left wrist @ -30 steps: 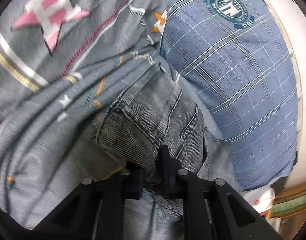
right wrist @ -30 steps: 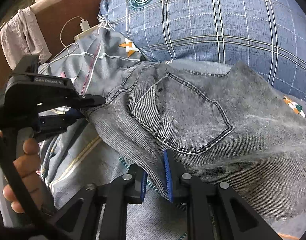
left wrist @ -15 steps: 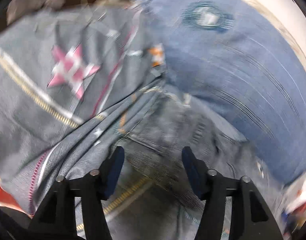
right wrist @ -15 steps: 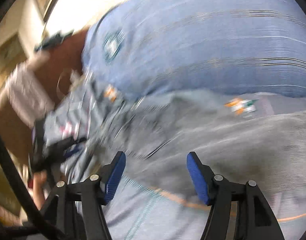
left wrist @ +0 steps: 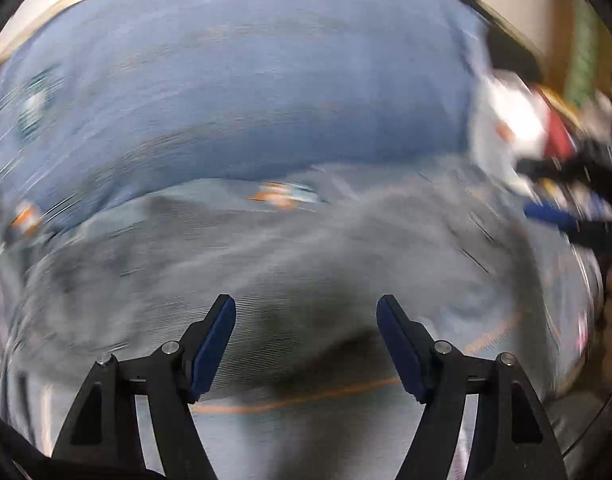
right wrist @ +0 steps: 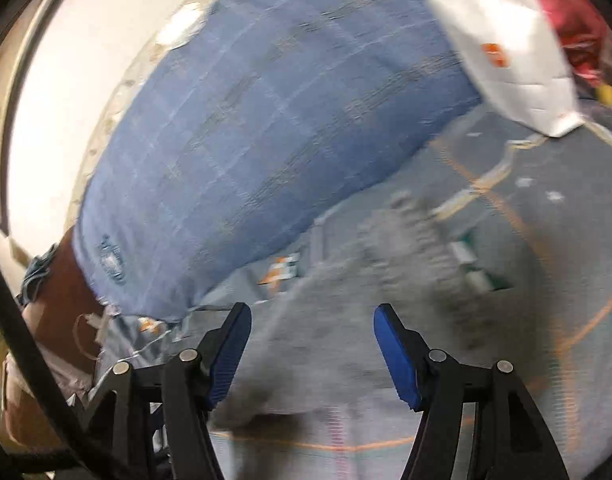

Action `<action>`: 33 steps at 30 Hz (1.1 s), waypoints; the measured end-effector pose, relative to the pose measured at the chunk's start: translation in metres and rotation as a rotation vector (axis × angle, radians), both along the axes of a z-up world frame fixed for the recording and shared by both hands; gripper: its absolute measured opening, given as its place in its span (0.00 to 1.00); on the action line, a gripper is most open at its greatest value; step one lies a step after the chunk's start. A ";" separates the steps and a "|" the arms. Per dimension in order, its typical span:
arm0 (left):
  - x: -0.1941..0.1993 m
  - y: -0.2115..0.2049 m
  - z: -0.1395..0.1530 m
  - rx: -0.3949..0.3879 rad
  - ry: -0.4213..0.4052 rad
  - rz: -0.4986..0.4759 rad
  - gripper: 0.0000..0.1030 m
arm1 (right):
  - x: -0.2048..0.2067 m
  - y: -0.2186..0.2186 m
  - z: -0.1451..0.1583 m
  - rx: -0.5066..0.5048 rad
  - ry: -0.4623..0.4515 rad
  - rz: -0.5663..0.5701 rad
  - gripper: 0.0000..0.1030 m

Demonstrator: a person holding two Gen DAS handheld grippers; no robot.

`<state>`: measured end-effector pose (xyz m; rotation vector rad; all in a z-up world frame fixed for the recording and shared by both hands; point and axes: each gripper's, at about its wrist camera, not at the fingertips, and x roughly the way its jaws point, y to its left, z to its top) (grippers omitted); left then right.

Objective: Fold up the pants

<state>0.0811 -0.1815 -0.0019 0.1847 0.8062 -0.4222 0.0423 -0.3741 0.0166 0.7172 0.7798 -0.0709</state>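
Note:
The grey denim pants (left wrist: 306, 264) lie on the grey patterned bedsheet (left wrist: 306, 424), blurred by motion. My left gripper (left wrist: 306, 336) is open and empty just above the pants. In the right wrist view the pants (right wrist: 369, 320) lie ahead of my right gripper (right wrist: 311, 344), which is open and empty. The right gripper also shows at the right edge of the left wrist view (left wrist: 565, 216), with the hand that holds it.
A big blue plaid pillow (left wrist: 246, 92) lies behind the pants; it also shows in the right wrist view (right wrist: 246, 140). A white bag (right wrist: 509, 52) and a red item (right wrist: 565, 12) sit at the far right. A brown headboard (right wrist: 66, 280) is at the left.
Both grippers let go of the pants and opened wide. Both cameras swung to the right, from the waistband end toward the pillow and the white bag.

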 end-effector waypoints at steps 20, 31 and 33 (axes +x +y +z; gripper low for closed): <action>0.012 -0.207 -0.058 0.311 -0.001 -0.311 0.56 | -0.049 -0.117 -0.054 0.348 0.006 -0.236 0.64; 0.035 -0.174 -0.025 0.004 0.145 -0.231 0.14 | -0.042 -0.118 -0.073 0.494 -0.020 -0.181 0.64; 0.027 -0.168 -0.018 -0.015 0.137 -0.236 0.14 | -0.034 -0.113 -0.078 0.559 -0.048 -0.145 0.64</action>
